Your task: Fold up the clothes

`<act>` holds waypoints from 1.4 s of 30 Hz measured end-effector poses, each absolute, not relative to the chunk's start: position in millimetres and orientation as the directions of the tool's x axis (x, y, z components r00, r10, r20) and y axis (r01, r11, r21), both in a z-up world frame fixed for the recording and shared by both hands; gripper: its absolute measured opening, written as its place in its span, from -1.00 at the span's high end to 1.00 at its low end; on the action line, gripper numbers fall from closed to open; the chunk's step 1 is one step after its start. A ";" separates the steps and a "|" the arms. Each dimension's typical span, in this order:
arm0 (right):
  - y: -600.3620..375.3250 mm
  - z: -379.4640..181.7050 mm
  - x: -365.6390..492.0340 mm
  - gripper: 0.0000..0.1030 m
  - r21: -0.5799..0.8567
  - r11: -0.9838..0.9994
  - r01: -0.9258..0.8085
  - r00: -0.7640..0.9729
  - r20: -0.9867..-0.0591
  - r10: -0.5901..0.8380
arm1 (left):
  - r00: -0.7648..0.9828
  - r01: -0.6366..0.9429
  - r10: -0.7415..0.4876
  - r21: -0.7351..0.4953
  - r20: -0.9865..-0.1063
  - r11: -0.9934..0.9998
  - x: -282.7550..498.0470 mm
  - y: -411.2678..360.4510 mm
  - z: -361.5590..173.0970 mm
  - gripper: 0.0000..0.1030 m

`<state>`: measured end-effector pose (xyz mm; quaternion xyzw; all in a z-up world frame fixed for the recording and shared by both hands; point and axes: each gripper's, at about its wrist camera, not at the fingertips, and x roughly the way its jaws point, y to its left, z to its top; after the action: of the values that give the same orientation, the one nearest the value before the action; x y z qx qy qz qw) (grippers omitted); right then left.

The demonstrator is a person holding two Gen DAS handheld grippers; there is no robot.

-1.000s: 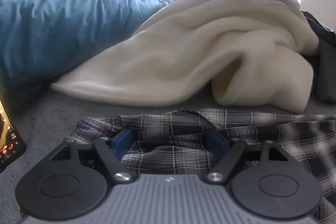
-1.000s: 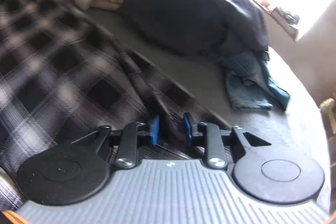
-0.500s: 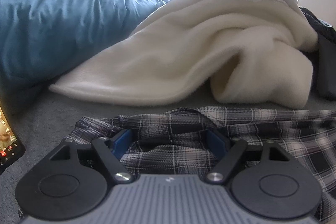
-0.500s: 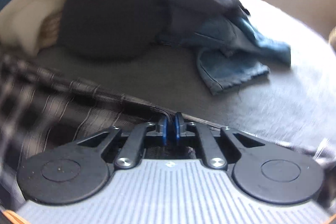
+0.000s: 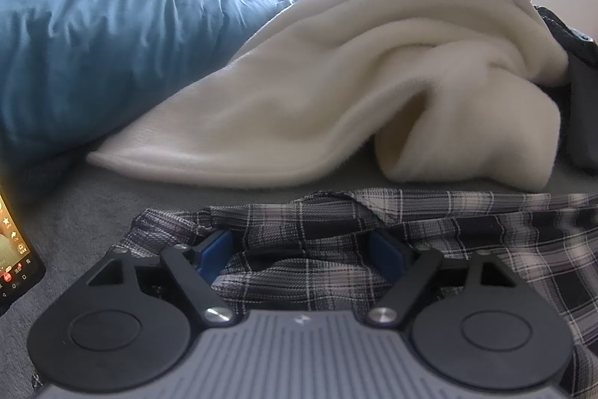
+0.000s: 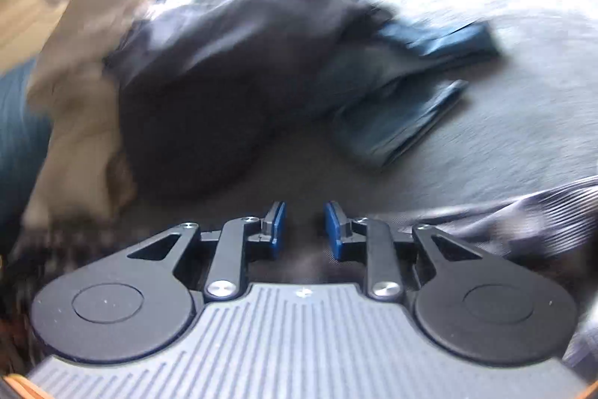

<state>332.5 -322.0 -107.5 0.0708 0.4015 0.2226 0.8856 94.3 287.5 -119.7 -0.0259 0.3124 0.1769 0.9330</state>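
Observation:
A black, grey and white plaid shirt [image 5: 429, 234] lies crumpled on the grey bed cover. My left gripper [image 5: 302, 249] is wide open, its blue pads either side of a bunch of the plaid cloth, resting on it. In the blurred right wrist view, my right gripper [image 6: 304, 225] is partly open with nothing between its pads; plaid cloth [image 6: 523, 212] shows blurred at its right and lower left.
A cream fleece blanket [image 5: 336, 81] is heaped behind the shirt, with a blue duvet [image 5: 93, 43] at left. A lit phone [image 5: 15, 249] lies at the left edge. A dark garment [image 6: 224, 81] and blue jeans [image 6: 403, 107] lie ahead of the right gripper.
My right gripper was shut on the plaid shirt's edge half a second ago and has now opened and let it go, swinging right. The left gripper has stayed put and open.

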 end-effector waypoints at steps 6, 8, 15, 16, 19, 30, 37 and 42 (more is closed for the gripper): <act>-334.8 -117.6 329.7 0.55 0.411 0.884 -0.223 0.665 -0.599 0.447 | 0.740 -0.314 0.325 0.126 -0.589 0.941 91.0 280.6 -97.5 -0.60; -343.0 -104.1 316.9 0.55 0.433 0.861 -0.268 0.690 -0.537 0.485 | 0.754 -0.313 0.327 0.127 -0.570 0.941 87.1 277.1 -83.9 -0.60; -423.1 -75.1 277.8 0.49 0.334 0.924 -0.188 0.760 -0.547 0.352 | 0.822 -0.216 0.227 0.083 -0.522 0.973 92.8 234.6 -54.9 -0.62; -440.7 -75.8 272.4 0.47 0.312 0.941 -0.129 0.773 -0.564 0.293 | 0.825 -0.193 0.203 0.076 -0.528 0.978 96.2 226.0 -55.5 -0.62; -495.5 -84.2 258.4 0.45 0.260 0.961 0.097 0.782 -0.617 0.089 | 0.811 -0.126 0.132 0.049 -0.570 0.991 110.4 198.5 -65.8 -0.62; -624.9 -142.0 231.4 0.43 0.575 0.663 0.480 0.753 -0.658 0.026 | 0.723 -0.116 0.106 0.031 -0.683 0.993 140.3 173.7 -111.1 -0.63; -628.6 -142.1 252.9 0.43 0.609 0.638 0.472 0.777 -0.629 0.027 | 0.711 -0.140 0.126 0.037 -0.692 0.990 141.2 171.5 -117.7 -0.66; -629.0 -142.5 272.5 0.94 0.577 0.668 0.471 0.767 -0.642 0.014 | 0.714 -0.144 0.129 0.037 -0.688 0.989 140.2 170.1 -117.9 -0.67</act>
<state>272.5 -629.0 -142.5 0.3854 0.3145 -0.1332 0.8572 140.2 170.1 -117.9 -0.0097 0.3707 0.0738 0.9258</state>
